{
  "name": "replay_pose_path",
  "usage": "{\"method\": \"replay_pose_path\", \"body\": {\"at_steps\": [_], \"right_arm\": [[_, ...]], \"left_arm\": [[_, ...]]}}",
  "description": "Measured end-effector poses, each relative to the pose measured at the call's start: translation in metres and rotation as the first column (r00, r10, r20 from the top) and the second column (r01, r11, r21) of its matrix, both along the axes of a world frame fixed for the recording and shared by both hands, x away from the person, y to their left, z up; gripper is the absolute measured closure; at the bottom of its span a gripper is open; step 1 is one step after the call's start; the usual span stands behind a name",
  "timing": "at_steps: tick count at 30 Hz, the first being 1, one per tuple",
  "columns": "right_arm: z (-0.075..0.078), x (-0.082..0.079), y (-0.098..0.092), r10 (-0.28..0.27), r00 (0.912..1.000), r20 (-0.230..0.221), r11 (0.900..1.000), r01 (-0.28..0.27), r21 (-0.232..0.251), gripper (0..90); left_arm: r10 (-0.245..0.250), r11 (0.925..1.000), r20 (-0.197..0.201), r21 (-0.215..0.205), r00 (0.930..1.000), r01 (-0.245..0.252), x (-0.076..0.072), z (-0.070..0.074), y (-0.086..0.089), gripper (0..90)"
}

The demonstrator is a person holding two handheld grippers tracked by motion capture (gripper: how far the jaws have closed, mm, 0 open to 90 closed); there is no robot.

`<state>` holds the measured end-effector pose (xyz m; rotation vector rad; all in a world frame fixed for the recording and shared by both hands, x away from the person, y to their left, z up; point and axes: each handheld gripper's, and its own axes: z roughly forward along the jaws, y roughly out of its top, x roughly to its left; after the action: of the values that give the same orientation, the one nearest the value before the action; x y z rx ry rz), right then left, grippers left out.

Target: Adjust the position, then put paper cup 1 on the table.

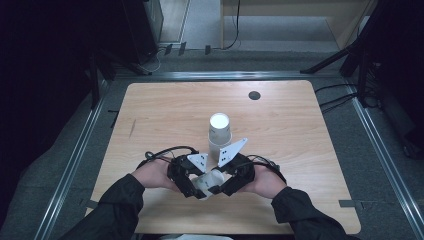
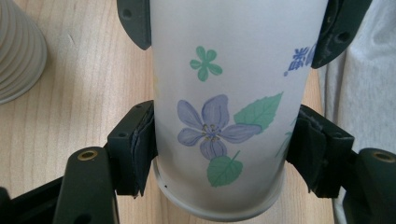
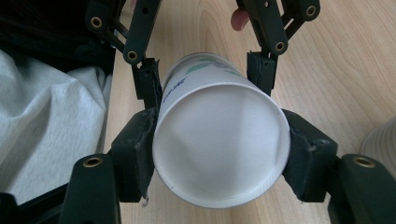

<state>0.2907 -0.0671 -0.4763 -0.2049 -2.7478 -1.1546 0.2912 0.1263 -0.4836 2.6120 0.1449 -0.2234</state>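
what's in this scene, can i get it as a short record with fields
held thing: paper cup, white with purple flowers and green leaves, lying on its side
left gripper: shut on the paper cup near its base
right gripper: shut on the paper cup near its open rim
cup inside: looks empty in the right gripper view
other thing: stack of cups, upside down, just beyond the grippers
surface: wooden table
position: near edge of the table, between the person's hands
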Motion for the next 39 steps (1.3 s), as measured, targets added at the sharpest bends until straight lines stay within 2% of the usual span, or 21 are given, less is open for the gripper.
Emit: {"method": "replay_pose_path", "body": {"at_steps": [3, 4, 5, 8, 14, 18, 20, 23, 25, 30, 33, 37, 38, 39], "right_arm": [[0.002, 0.0, 0.0, -0.006, 1.0, 0.008, 1.0, 0.006, -0.001, 34.8], [0.005, 0.0, -0.001, -0.007, 0.9997, 0.022, 1.0, 0.007, 0.007, 34.7], [0.005, 0.0, -0.001, -0.007, 0.9997, 0.022, 1.0, 0.007, 0.007, 34.7], [0.009, 0.001, -0.005, -0.021, 0.9995, 0.025, 0.999, 0.02, 0.027, 34.7], [0.018, 0.004, -0.016, -0.05, 0.9984, 0.025, 0.997, 0.049, 0.065, 34.7], [0.022, 0.005, -0.021, -0.059, 0.9977, 0.032, 0.995, 0.056, 0.082, 34.7], [0.024, 0.005, -0.023, -0.065, 0.9973, 0.035, 0.994, 0.061, 0.094, 34.6], [0.029, 0.006, -0.026, -0.065, 0.9973, 0.033, 0.991, 0.061, 0.117, 34.7], [0.032, 0.007, -0.026, -0.066, 0.9973, 0.033, 0.989, 0.061, 0.131, 34.7], [0.036, 0.009, -0.025, -0.056, 0.9982, 0.021, 0.986, 0.052, 0.16, 34.7], [0.039, 0.01, -0.022, -0.045, 0.9988, 0.018, 0.983, 0.041, 0.177, 34.7], [0.043, 0.011, -0.02, -0.029, 0.9995, 0.015, 0.979, 0.025, 0.203, 34.7], [0.044, 0.011, -0.019, -0.025, 0.9996, 0.015, 0.978, 0.022, 0.207, 34.7], [0.044, 0.012, -0.018, -0.022, 0.9997, 0.014, 0.977, 0.018, 0.211, 34.7]], "left_arm": [[0.015, 0.9998, -0.005, -0.015, 0.9999, -0.015, 0.001, 0.001, 0.002, 27.7], [0.02, 0.9995, -0.011, -0.025, 0.9998, -0.02, 0.002, 0.002, 0.003, 22.2], [0.036, 0.9985, -0.019, -0.041, 0.9992, -0.037, 0.002, 0.002, 0.004, 22.2], [0.064, 0.9964, 0.014, -0.058, 0.9979, -0.063, 0.003, 0.005, 0.006, 12.6], [0.121, 0.9855, 0.016, -0.121, 0.9925, -0.119, 0.008, 0.011, 0.014, 9.6], [0.15, 0.9742, 0.006, -0.171, 0.9887, -0.147, 0.009, 0.014, 0.021, 9.6], [0.167, 0.9664, -0.002, -0.198, 0.9859, -0.165, 0.009, 0.016, 0.024, 9.6], [0.198, 0.9554, -0.015, -0.22, 0.98, -0.197, 0.008, 0.018, 0.028, 5.5], [0.21, 0.9514, -0.01, -0.228, 0.9777, -0.207, 0.006, 0.019, 0.028, 2.7], [0.226, 0.9352, -0.008, -0.279, 0.9742, -0.219, -0.001, 0.021, 0.031, 2.7], [0.244, 0.9163, -0.026, -0.321, 0.9694, -0.239, -0.004, 0.021, 0.034, 2.8], [0.255, 0.9015, -0.022, -0.356, 0.9667, -0.246, -0.008, 0.022, 0.038, 5.3], [0.259, 0.8948, -0.026, -0.37, 0.9654, -0.25, -0.009, 0.023, 0.039, 5.3], [0.26, 0.8924, -0.03, -0.374, 0.9651, -0.252, -0.009, 0.023, 0.04, 5.6]]}}
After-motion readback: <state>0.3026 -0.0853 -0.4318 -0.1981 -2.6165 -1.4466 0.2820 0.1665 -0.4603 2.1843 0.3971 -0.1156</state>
